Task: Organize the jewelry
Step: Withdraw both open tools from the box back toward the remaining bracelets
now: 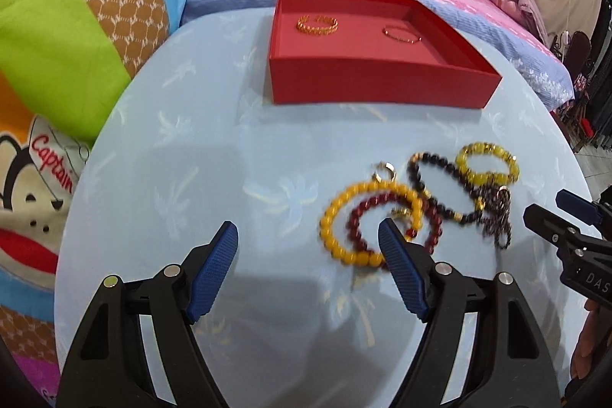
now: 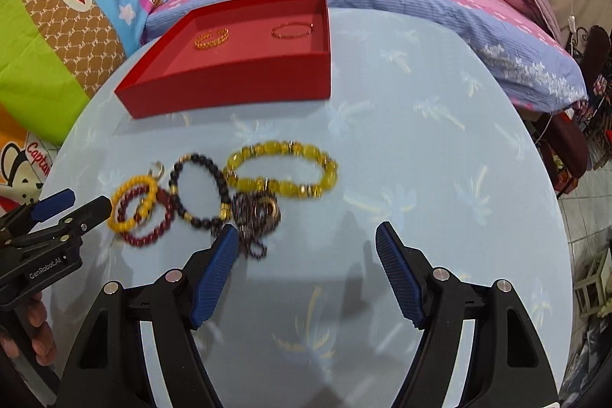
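Left wrist view shows our left gripper [image 1: 308,241] and right gripper [image 2: 304,241] spread apart, empty, above tangled bracelets [image 2: 214,194] mid-desk [image 2: 420,148]; the red box [image 2: 237,83] sits at the far edge. We could snag two bracelets together, since they overlap.

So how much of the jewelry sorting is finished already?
Barely started. Two gold bangles, one chunky and one thin, already lie in the red tray. Nothing is in hand: the left gripper and right gripper both have open, empty jaws. The beaded bracelets, such as the yellow one, are left piled on the table.
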Tool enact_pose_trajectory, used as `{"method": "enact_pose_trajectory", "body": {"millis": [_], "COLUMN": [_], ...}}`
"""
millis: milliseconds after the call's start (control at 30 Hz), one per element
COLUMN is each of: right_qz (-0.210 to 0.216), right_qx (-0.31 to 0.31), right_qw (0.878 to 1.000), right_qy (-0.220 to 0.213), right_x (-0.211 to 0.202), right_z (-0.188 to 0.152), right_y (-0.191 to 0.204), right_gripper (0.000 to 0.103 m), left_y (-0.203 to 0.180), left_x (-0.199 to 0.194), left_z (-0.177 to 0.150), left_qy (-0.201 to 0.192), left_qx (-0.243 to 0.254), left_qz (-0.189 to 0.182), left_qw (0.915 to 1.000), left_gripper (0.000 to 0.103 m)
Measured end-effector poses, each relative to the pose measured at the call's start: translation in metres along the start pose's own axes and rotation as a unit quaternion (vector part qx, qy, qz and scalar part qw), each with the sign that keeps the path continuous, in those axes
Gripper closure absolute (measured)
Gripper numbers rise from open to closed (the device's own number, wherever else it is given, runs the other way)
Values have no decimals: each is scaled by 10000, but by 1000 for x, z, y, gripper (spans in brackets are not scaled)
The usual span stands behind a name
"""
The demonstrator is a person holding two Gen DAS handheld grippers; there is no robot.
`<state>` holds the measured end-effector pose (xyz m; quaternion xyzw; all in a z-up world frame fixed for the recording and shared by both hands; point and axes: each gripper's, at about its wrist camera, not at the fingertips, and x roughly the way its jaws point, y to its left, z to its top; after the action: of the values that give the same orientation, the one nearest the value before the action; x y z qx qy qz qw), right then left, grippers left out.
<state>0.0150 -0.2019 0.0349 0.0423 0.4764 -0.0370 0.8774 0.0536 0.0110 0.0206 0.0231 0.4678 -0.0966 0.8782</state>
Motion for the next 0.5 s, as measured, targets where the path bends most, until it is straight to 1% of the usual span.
{"method": "enact_pose_trajectory", "body": {"millis": [167, 300, 500], "right_qz": [-73, -48, -50], "right_qx": [-91, -99, -119], "right_qw": [9999, 9999, 9999], "right_qy": [59, 90, 69], "right_x": [-1, -3, -5], "right_z": [-17, -24, -24], "right_y": [5, 8, 12], "right_gripper": [32, 32, 32], "left_y": [3, 7, 14], "left_x": [-4, -7, -9], "left_z": [-12, -18, -18], "left_qy": [5, 23, 16], "left_qx": [-57, -102, -203], "left_qz": [27, 39, 64], "left_qw": [10000, 9999, 9998], "left_gripper": [31, 31, 31]}}
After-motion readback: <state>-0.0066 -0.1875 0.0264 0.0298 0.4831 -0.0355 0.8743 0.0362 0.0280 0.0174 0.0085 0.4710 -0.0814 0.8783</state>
